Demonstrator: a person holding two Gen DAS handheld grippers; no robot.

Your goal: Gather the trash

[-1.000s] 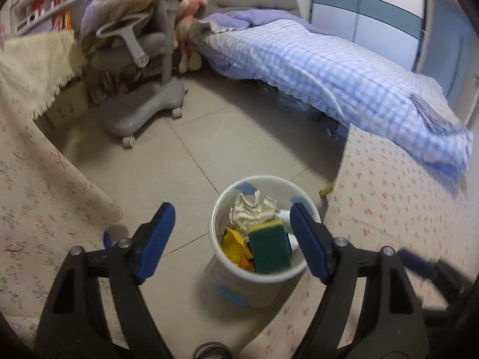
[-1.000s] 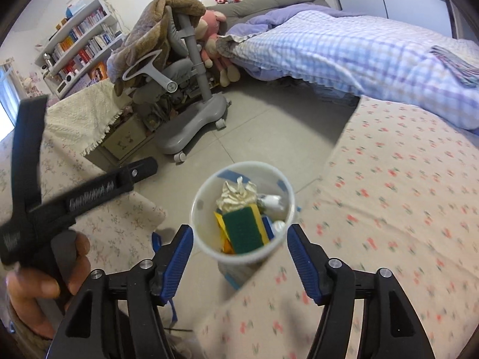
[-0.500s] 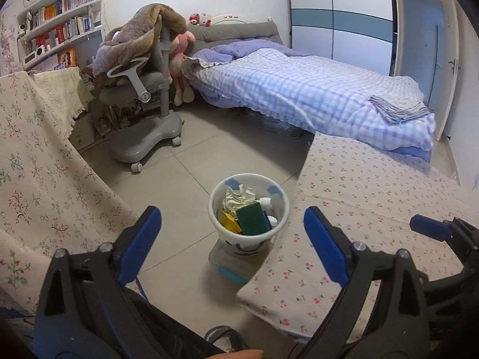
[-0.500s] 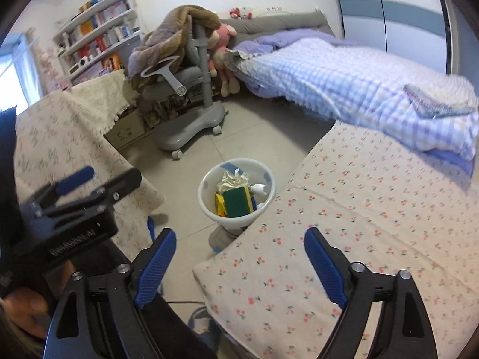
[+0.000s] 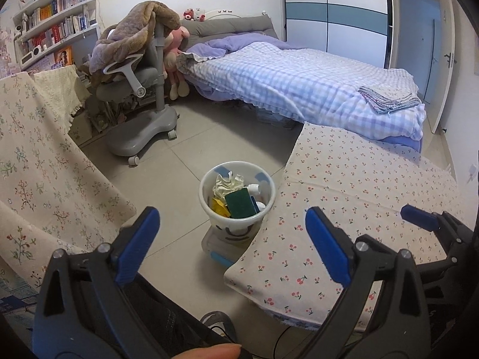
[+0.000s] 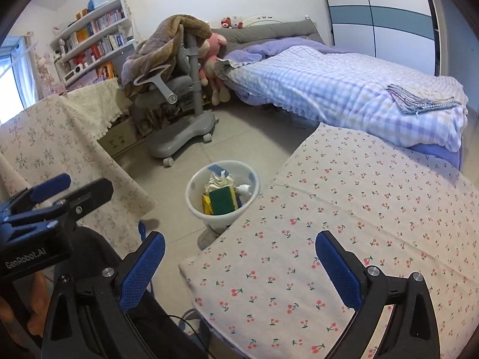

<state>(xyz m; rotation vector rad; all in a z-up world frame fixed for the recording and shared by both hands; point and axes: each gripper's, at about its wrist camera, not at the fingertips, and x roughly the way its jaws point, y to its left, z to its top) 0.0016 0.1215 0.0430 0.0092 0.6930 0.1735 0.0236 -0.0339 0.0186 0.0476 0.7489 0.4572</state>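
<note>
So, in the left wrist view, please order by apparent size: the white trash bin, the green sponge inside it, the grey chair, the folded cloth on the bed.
1. grey chair, largest, though farther away.
2. white trash bin.
3. folded cloth, looks smaller than the bin, but it lies far off, so true size is unsure.
4. green sponge, smallest.

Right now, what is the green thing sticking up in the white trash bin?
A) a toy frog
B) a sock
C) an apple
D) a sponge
D: the flat green and yellow sponge stands in the white trash bin, beside crumpled paper, and both views show its rectangular scrubbing face.
</note>
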